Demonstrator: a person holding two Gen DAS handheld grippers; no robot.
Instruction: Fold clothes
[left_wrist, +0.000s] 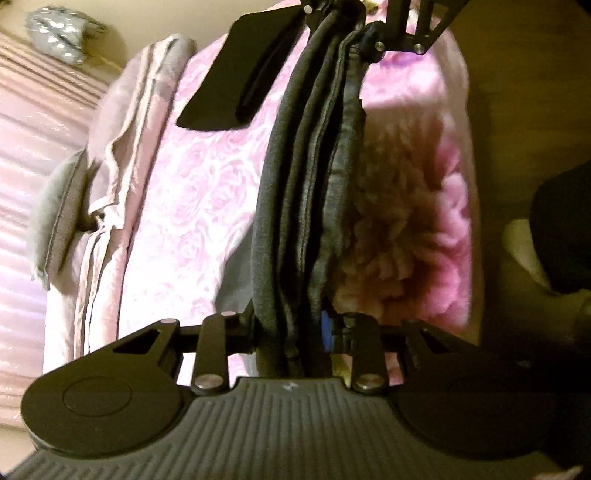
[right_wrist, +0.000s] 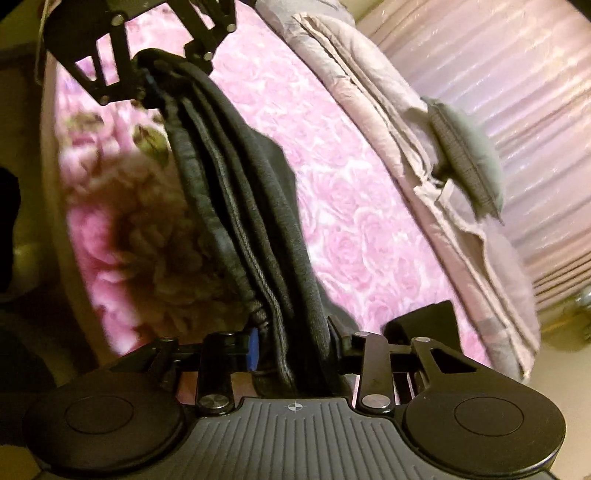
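holding over the pink rose-print bedspread (left_wrist: 192, 206), i have the dark grey garment (left_wrist: 306, 192) bunched into thick folds and strung between my two tools, off the bed. its long axis runs straight from my left gripper (left_wrist: 295, 332) to my right gripper (right_wrist: 291, 343); each pinches one end, so neither is nearer. folded bedding (right_wrist: 399, 122) lies along the far side.
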